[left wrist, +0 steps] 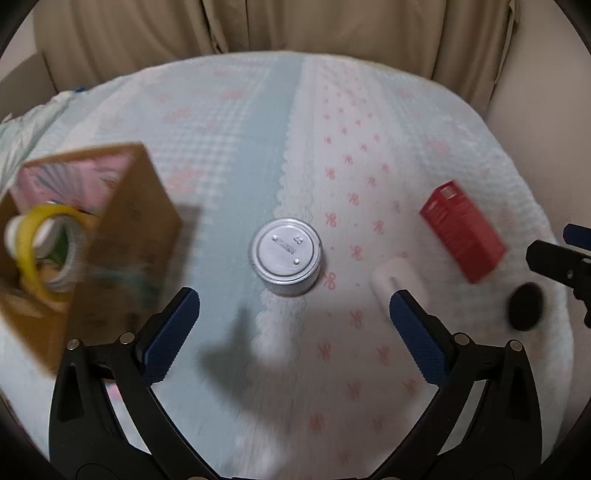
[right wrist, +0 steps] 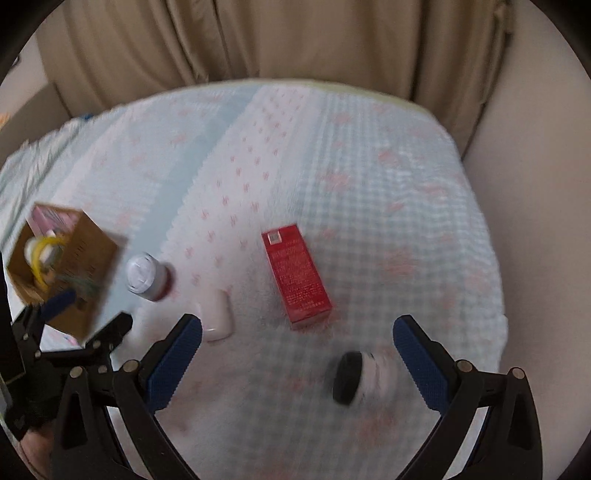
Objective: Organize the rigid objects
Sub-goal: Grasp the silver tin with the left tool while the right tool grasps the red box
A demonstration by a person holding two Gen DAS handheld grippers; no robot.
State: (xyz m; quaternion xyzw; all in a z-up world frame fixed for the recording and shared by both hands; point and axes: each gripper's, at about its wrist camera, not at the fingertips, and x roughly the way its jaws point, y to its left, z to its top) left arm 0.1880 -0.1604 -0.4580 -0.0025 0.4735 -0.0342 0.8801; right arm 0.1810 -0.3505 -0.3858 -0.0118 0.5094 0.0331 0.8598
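You're looking at a dull metal tin (left wrist: 285, 255), a glossy red carton (right wrist: 297, 275), a matt brown cardboard box (left wrist: 122, 236) and soft textured cloth (left wrist: 369, 110).

We are looking at a home, most likely a bedroom or living room. A soft quilted blanket (left wrist: 229, 122) with pale blue checks and pink bows is covering the surface, and beige curtains (left wrist: 295, 26) are hanging in folds behind it. Small household things, such as a red carton (right wrist: 297, 275) and a cardboard box (left wrist: 122, 236) holding tape rolls, are lying about on it.
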